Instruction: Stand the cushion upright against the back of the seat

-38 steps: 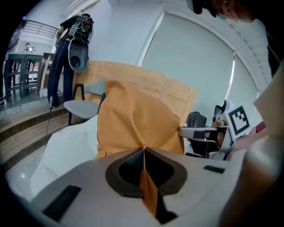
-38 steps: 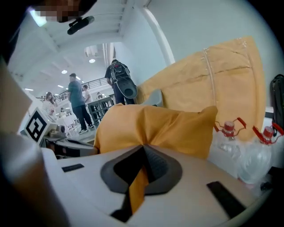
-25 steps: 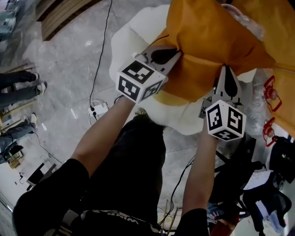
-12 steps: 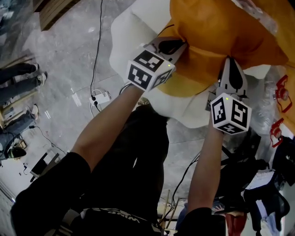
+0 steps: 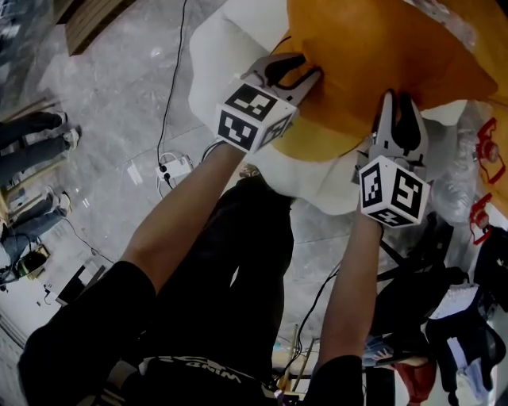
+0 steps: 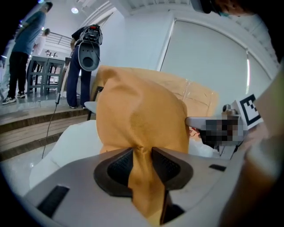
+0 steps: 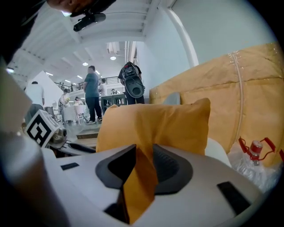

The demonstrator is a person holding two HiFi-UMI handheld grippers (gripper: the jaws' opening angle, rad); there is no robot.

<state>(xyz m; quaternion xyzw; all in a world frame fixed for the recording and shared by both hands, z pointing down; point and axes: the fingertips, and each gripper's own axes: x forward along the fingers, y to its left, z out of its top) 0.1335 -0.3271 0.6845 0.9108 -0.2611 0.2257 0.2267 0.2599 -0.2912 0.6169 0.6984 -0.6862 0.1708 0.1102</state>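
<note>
An orange cushion (image 5: pixel 373 55) rests on a white upholstered seat (image 5: pixel 222 55), its top leaning toward the plastic-wrapped tan seat back (image 7: pixel 248 97). My left gripper (image 5: pixel 300 70) is at the cushion's near left edge and my right gripper (image 5: pixel 399 101) at its near right edge. Both sets of jaws have just been opening. In the left gripper view a fold of the cushion (image 6: pixel 137 115) still runs between the parted pads of the left gripper (image 6: pixel 143 153). In the right gripper view a loose flap of the cushion (image 7: pixel 155 124) stands in the right gripper (image 7: pixel 144 150), with a gap beside it.
Cables and a power strip (image 5: pixel 171 170) lie on the grey floor left of the seat. People's legs (image 5: pixel 32 135) show at the far left. Red-handled items (image 5: pixel 484 151), a bottle in plastic (image 7: pixel 253 150) and dark bags (image 5: pixel 468 317) crowd the right. Wooden steps (image 5: pixel 95 24) sit top left.
Both grippers' jaws have spread apart from their tight pinch on the cushion's edge. The cushion has settled lower onto the seat, and the grippers stay at its near edge.
</note>
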